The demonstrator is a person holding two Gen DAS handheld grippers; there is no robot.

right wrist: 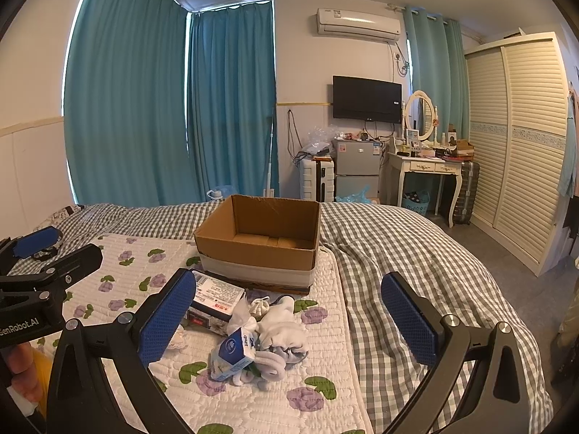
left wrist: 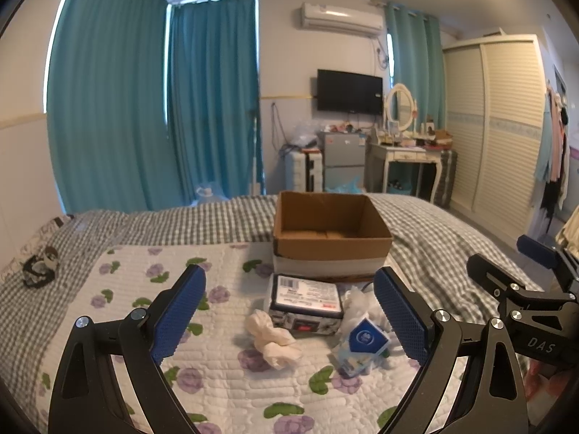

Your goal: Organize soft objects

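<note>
An open, empty cardboard box [left wrist: 331, 229] [right wrist: 258, 240] stands on the bed. In front of it lie a dark-topped tissue pack [left wrist: 305, 303] [right wrist: 213, 302], a crumpled cream cloth [left wrist: 273, 341], a small blue-and-white packet [left wrist: 363, 343] [right wrist: 233, 352] and a pile of white socks [right wrist: 278, 332] [left wrist: 358, 302]. My left gripper [left wrist: 289, 318] is open and empty, hovering above these items. My right gripper [right wrist: 289, 325] is open and empty, over the sock pile.
A floral quilted pad [left wrist: 217, 372] [right wrist: 325, 394] lies on the checked bedspread [left wrist: 434, 238] [right wrist: 398, 253]. A dark small object [left wrist: 38, 267] lies at the far left. Beyond the bed's far edge stand a fridge [right wrist: 356, 170], dressing table [right wrist: 425, 171] and wardrobe [right wrist: 517, 144].
</note>
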